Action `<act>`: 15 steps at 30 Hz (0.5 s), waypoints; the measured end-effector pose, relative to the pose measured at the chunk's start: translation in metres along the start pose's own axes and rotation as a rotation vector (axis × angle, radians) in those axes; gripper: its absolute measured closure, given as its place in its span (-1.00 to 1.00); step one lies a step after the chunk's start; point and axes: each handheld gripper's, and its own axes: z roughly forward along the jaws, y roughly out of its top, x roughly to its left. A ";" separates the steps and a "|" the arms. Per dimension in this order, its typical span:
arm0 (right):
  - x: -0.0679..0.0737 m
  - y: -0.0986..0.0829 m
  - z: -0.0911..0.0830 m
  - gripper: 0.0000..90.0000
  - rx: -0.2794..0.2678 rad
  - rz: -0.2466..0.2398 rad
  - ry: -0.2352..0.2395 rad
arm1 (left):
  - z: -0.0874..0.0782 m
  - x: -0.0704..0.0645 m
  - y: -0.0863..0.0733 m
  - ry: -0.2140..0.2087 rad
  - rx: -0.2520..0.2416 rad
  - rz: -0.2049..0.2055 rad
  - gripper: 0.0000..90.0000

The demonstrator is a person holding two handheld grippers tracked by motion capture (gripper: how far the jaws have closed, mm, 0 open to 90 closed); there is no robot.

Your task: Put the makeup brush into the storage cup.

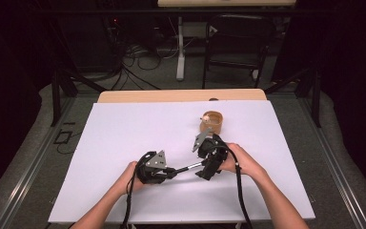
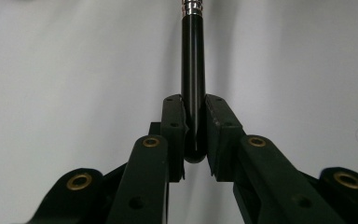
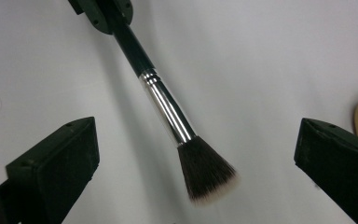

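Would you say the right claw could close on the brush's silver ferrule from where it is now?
Probably yes: the right claw stands open, the brush lies between its jaws, nothing blocking, while the left claw grips the handle end.

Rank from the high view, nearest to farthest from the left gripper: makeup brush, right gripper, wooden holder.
1. Makeup brush: its handle end is clamped in the left gripper, running off to the right.
2. Right gripper: just right of it, jaws open around the bristle end.
3. Wooden holder: farthest, up the white table, beyond the right gripper.
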 end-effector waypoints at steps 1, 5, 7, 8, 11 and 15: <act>0.000 0.000 0.000 -1.00 0.000 0.000 0.000 | 0.000 0.000 0.000 0.000 0.000 0.000 0.76; -0.003 -0.009 -0.005 -1.00 -0.050 0.081 -0.045 | 0.000 -0.003 -0.006 0.011 -0.004 -0.016 0.76; -0.004 -0.014 -0.006 -1.00 -0.071 0.110 -0.054 | 0.000 -0.004 -0.007 0.009 -0.003 -0.024 0.76; -0.004 -0.014 -0.006 -1.00 -0.071 0.110 -0.054 | 0.000 -0.004 -0.007 0.009 -0.003 -0.024 0.76; -0.007 -0.022 -0.008 -1.00 -0.103 0.147 -0.068 | 0.001 -0.003 -0.008 0.013 0.002 -0.022 0.76; -0.008 -0.034 -0.011 -1.00 -0.127 0.183 -0.072 | -0.001 -0.002 -0.009 0.023 -0.005 -0.024 0.76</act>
